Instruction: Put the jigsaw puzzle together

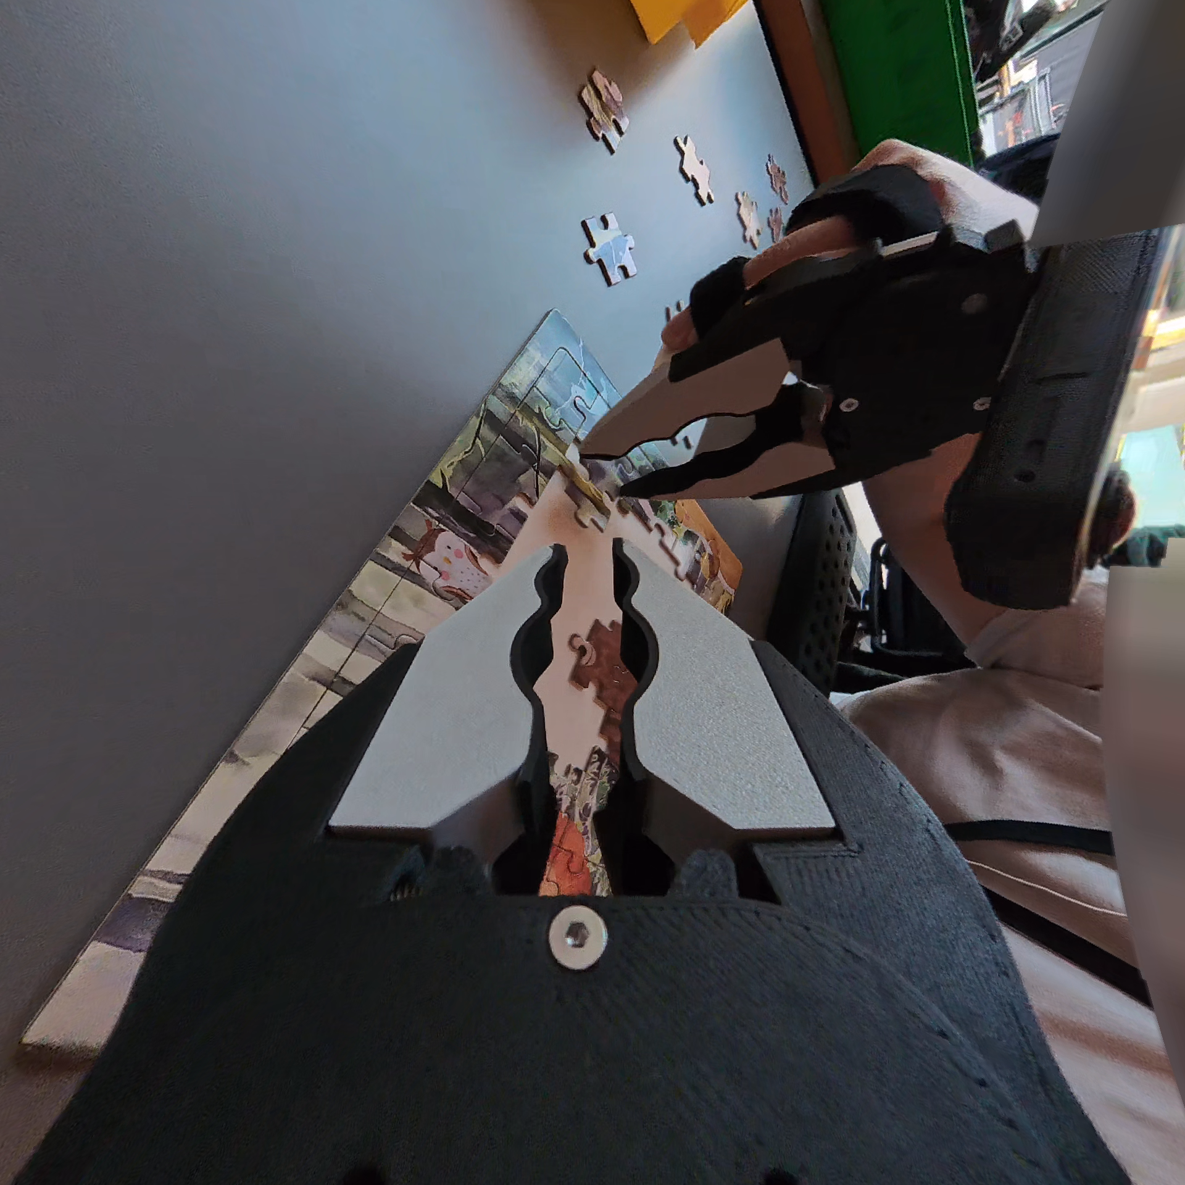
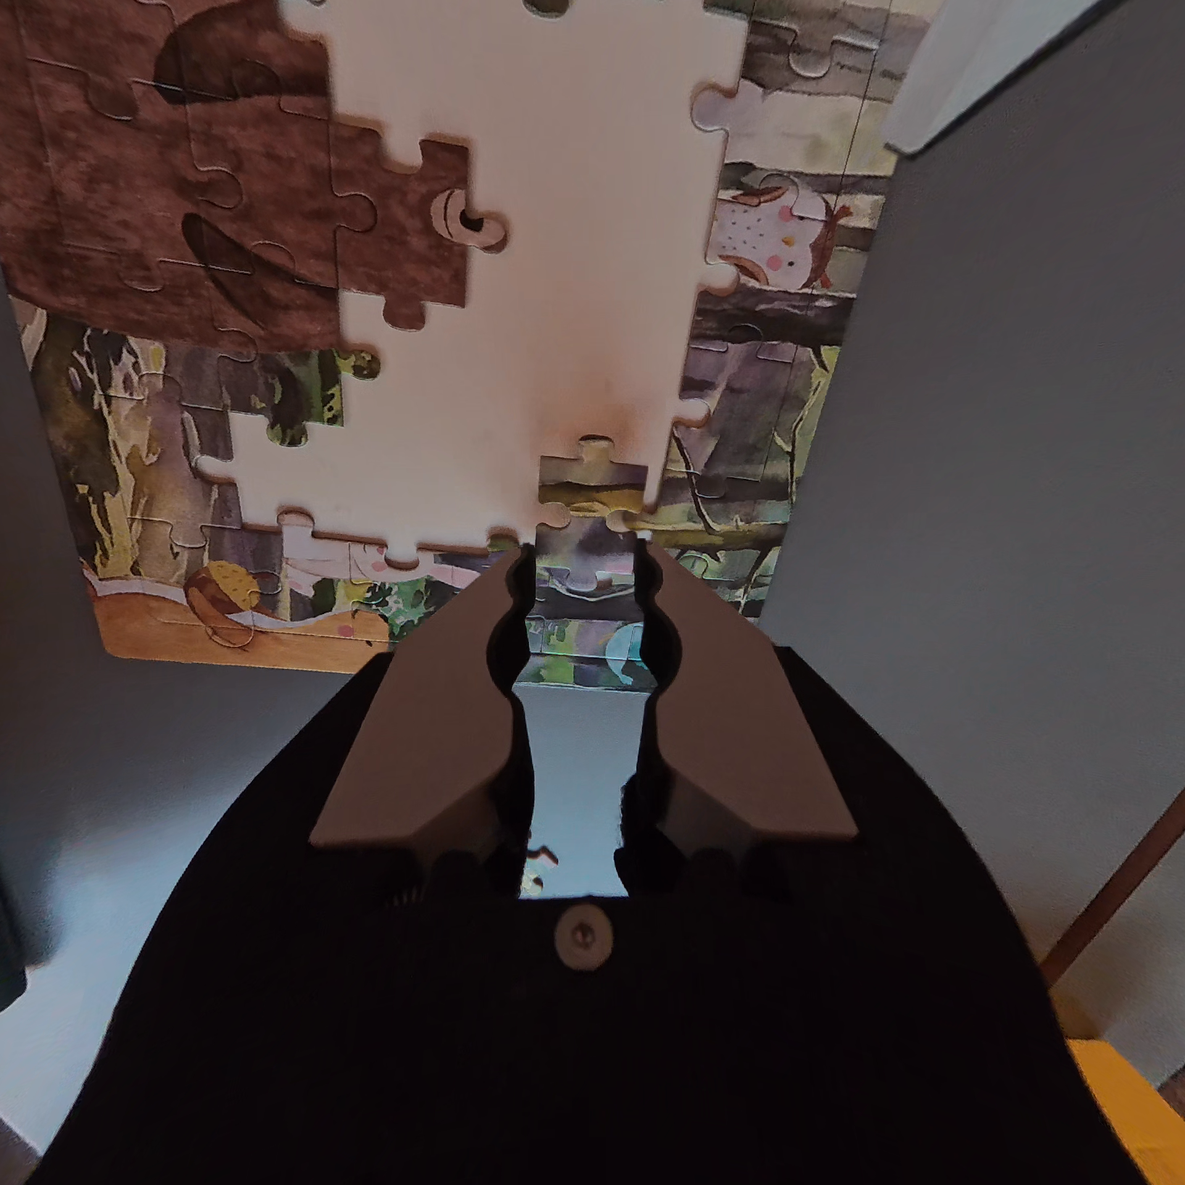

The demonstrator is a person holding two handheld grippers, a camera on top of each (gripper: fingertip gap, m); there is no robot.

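Puzzle board (image 2: 789, 397) mostly filled, pale middle gap left. Loose pieces (image 1: 609, 247) wait on table (image 1: 224, 256). Right gripper (image 2: 583, 545) part-open, empty, beside just-seated piece (image 2: 593, 484). Left gripper (image 1: 588, 551) part-open, empty.

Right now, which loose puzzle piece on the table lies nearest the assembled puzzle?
The pale blue-white piece. In the left wrist view it lies closest to the puzzle; the brownish pieces lie farther away, toward the table's far edge.

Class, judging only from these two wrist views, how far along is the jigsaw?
Done: border and much of the picture on the puzzle board. In hand: the right gripper, open, sits at a green-yellow piece at the edge of the white gap; the left gripper is open, empty. Left: that gap and the loose pieces on the table.
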